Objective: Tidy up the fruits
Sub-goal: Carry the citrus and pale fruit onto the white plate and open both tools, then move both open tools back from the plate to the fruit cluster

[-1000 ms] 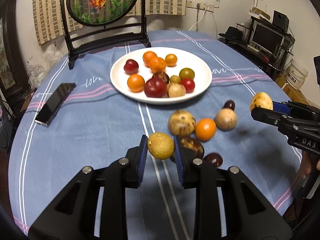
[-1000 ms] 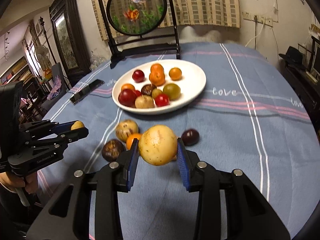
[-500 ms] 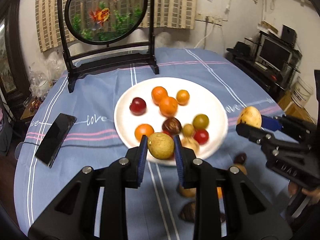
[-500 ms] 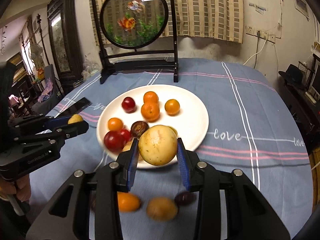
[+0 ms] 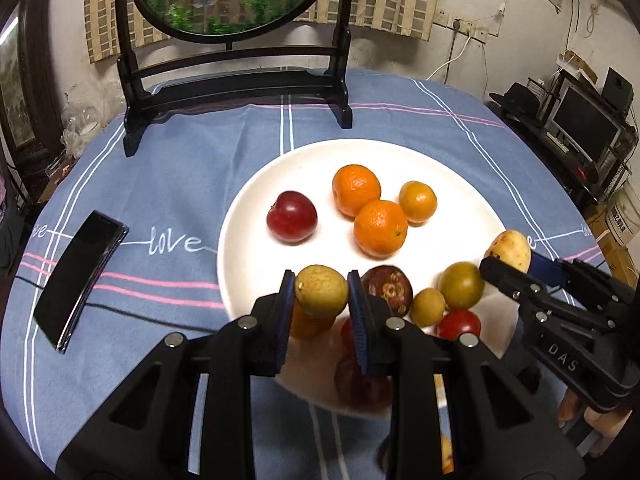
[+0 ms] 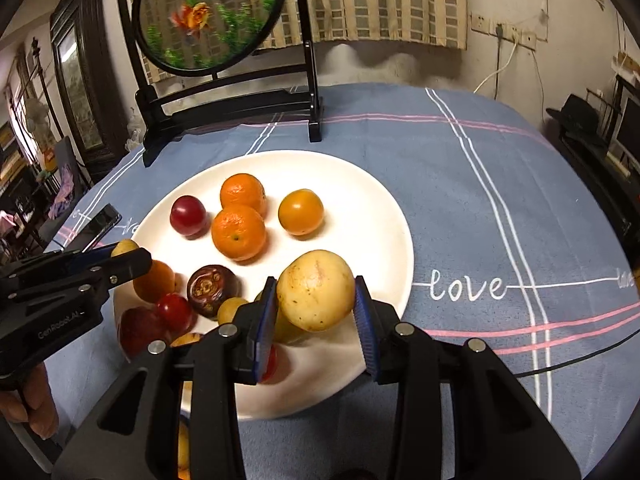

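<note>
A white plate [image 5: 256, 216] [image 6: 376, 208] on the blue tablecloth holds several fruits: oranges [image 5: 380, 228] [image 6: 239, 232], a red plum [image 5: 292, 216], a dark passion fruit [image 5: 386, 288] and small tomatoes. My left gripper [image 5: 321, 292] is shut on a small yellow-green fruit [image 5: 321, 290], held above the plate's near left part. My right gripper [image 6: 316, 300] is shut on a larger yellow fruit [image 6: 316, 290] above the plate's near right part. Each gripper shows in the other's view: the right one [image 5: 508, 258], the left one [image 6: 126, 254]. The grippers hide the plate's near rim.
A black phone [image 5: 80, 272] lies left of the plate. A black-framed round goldfish screen [image 5: 236, 92] [image 6: 224, 104] stands behind the plate. A dark cable [image 6: 580, 356] crosses the cloth at the right. A person's fingers [image 6: 34, 396] hold the left gripper's handle. Shelves with electronics [image 5: 580, 128] stand beyond the table's right edge.
Both grippers, each still holding its fruit, have moved forward from above the loose fruits on the cloth to above the plate. The plate now looks much closer.
</note>
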Demonstrator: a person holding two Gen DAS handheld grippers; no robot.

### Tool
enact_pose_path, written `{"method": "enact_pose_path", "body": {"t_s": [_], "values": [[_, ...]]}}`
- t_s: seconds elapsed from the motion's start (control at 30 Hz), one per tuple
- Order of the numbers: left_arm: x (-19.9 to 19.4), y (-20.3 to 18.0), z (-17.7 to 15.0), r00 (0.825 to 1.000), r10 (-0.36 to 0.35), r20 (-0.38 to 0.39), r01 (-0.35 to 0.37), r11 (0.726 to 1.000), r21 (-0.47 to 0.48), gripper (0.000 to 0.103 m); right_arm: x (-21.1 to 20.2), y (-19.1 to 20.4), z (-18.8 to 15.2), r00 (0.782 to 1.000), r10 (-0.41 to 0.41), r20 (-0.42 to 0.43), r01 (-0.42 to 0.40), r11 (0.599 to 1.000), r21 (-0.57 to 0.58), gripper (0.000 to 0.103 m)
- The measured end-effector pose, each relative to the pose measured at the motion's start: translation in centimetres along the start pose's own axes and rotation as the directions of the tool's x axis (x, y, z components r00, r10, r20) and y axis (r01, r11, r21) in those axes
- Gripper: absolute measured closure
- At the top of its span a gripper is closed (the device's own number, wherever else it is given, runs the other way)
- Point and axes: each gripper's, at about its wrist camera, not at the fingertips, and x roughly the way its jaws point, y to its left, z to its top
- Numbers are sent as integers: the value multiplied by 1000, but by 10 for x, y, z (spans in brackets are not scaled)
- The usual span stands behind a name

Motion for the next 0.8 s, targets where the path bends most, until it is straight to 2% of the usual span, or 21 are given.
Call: {"method": "enact_pose_path", "body": {"t_s": [0.03,0.07,0.13,0.23,0.27,0.53,0.63,0.8], "values": [[2,0,1,1000,-6,-1,6,1000,-5,76,3,0,0,1000,16,-10,-16,1000,2,62],[4,-1,2,1000,-11,-2,11,1000,-10,76,3,-1,0,999,29,-15,-29,1000,5,50],[6,-2,2,1000,-8,-3,8,1000,-13,75,-2,-2,-2,999,29,18,-30,999,17,37],[5,-3,-1,1000,8,-4,-8,1000,-1,58,-9,-5,-2,999,31,39,-32,999,22,37],[2,-3,-2,1000,13,6,-13,1000,0,56,-11,-8,-3,998,41,41,-42,999,31,37],[-20,0,-15,998,42,57,-42,999,-1,39,-22,-14,-14,999,41,31,-43,998,45,37],[-25,1,-23,998,40,53,-40,999,-1,38,-24,-12,-18,999,37,29,-38,999,35,37],[-36,4,-36,998,38,50,-37,999,-13,30,-30,-10,-27,999,41,27,-42,999,27,37]]}}
